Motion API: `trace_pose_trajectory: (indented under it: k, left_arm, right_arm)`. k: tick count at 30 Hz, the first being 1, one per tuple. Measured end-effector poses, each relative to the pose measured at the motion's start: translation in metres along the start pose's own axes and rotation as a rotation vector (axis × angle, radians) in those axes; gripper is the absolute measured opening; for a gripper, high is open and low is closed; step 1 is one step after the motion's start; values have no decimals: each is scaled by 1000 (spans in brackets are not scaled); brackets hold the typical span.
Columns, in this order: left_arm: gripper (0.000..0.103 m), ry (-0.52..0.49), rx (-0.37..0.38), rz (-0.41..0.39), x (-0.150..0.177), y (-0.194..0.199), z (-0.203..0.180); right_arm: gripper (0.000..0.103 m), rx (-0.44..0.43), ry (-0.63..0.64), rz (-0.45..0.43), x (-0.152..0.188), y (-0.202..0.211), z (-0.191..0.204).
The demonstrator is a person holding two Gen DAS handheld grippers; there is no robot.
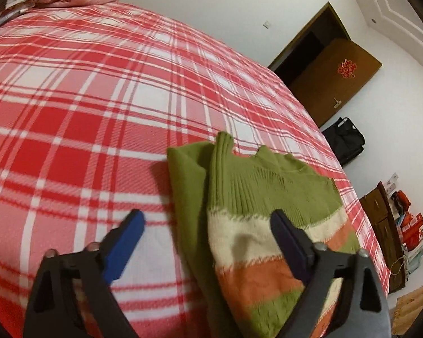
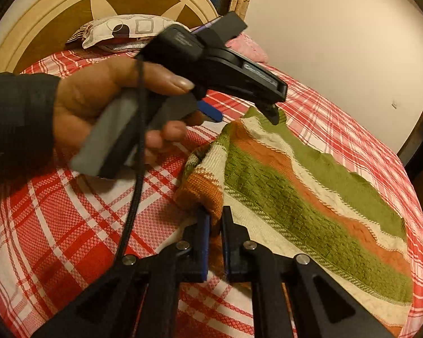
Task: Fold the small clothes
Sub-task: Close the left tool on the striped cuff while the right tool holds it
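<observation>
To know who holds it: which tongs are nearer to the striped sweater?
Right. The right tongs pinch the sweater at its orange corner; the left tongs stand open above it, not gripping.

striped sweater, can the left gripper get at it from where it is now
Probably yes. The left gripper is open right above the striped sweater, one of its fingers already over the knit, nothing between. The right gripper pinches a bunched corner but leaves the near side free.
</observation>
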State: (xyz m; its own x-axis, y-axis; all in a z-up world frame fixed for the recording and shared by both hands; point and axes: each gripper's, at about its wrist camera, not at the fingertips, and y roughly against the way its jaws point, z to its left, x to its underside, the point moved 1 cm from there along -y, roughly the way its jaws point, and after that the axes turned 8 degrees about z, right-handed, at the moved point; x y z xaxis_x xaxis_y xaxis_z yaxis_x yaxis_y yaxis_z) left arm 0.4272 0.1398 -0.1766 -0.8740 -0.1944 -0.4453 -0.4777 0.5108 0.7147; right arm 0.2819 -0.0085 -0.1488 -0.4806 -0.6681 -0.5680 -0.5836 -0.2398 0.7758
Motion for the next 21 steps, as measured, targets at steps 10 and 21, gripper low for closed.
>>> trace_pose_trajectory:
  k: [10, 21]
  left_arm:
    - [16, 49, 61, 13, -1, 1, 13]
    - [14, 19, 95, -84, -17, 29, -30]
  right_arm:
    - [7, -1, -46, -1, 1, 5, -29]
    - [6, -10, -143, -32, 6, 24, -68]
